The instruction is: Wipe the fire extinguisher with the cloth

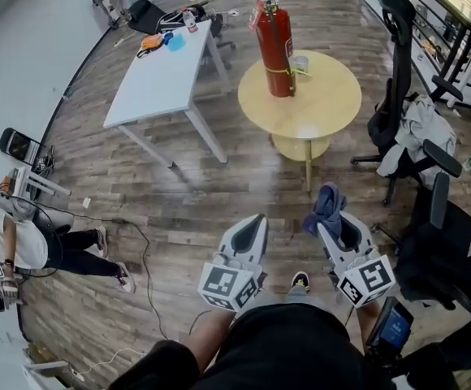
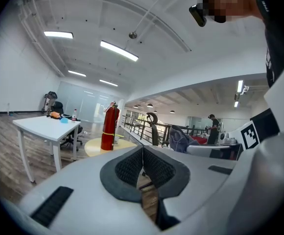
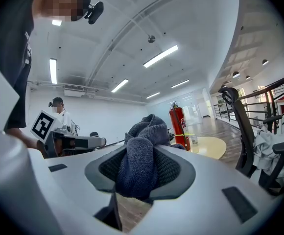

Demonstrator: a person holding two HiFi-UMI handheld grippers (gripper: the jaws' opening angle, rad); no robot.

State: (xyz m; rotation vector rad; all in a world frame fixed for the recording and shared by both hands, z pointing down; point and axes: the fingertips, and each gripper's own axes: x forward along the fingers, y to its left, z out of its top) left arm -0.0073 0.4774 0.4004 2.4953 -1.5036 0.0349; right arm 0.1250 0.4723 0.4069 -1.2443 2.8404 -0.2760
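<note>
Clamping the cloth (image 1: pixel 327 204) in our right gripper (image 1: pixel 330 227), left gripper (image 1: pixel 258 220) closed and empty, we stand well apart from the fire extinguisher (image 1: pixel 275 47) upright on the round bench (image 1: pixel 333 108); no wiping is done yet.

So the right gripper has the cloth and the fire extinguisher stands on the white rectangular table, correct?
Not quite. The head view shows the fire extinguisher standing on the round yellow table, beside the white table. The right gripper is indeed shut on the cloth.
</note>
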